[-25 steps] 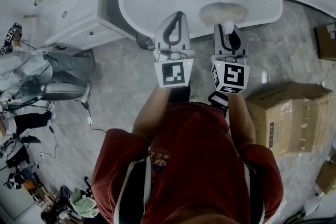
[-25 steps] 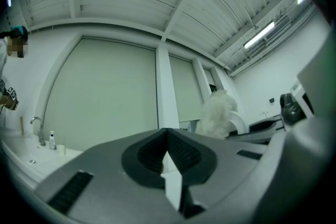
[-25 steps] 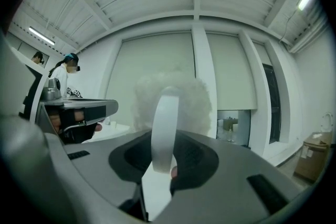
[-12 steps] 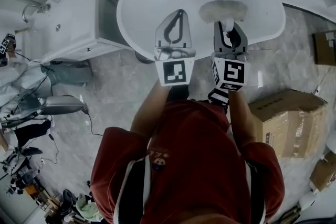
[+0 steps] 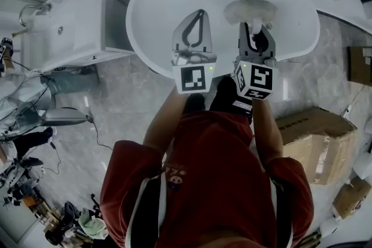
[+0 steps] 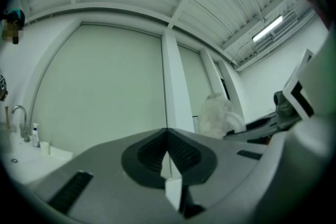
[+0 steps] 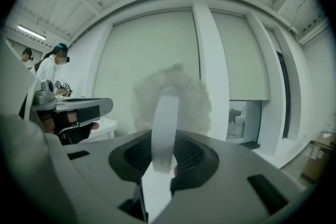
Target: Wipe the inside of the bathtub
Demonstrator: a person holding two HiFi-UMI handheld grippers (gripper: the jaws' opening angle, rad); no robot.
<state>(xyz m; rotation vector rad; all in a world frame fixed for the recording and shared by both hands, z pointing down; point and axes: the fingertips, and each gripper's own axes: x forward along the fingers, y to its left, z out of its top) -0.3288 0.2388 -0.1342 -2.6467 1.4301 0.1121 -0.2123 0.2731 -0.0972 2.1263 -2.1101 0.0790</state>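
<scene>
Your right hand-held gripper [image 5: 255,35] squeezes the fluffy duster [image 5: 250,10] over the bathtub [image 5: 160,6]. Your left hand-held gripper [image 5: 196,18] is closed, holding nothing.

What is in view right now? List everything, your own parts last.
bathtub: 1, white, top centre
fluffy duster: 1, off-white with white handle, over the tub
washstand: 1, white, left of the tub
cardboard boxes: 3, brown, floor at right
bystander: 1, in white, far left
left tongs: 1, grey, shut and empty, over the tub
right tongs: 1, grey, shut on the duster's handle
red top: 1, the wearer's, bottom centre
</scene>
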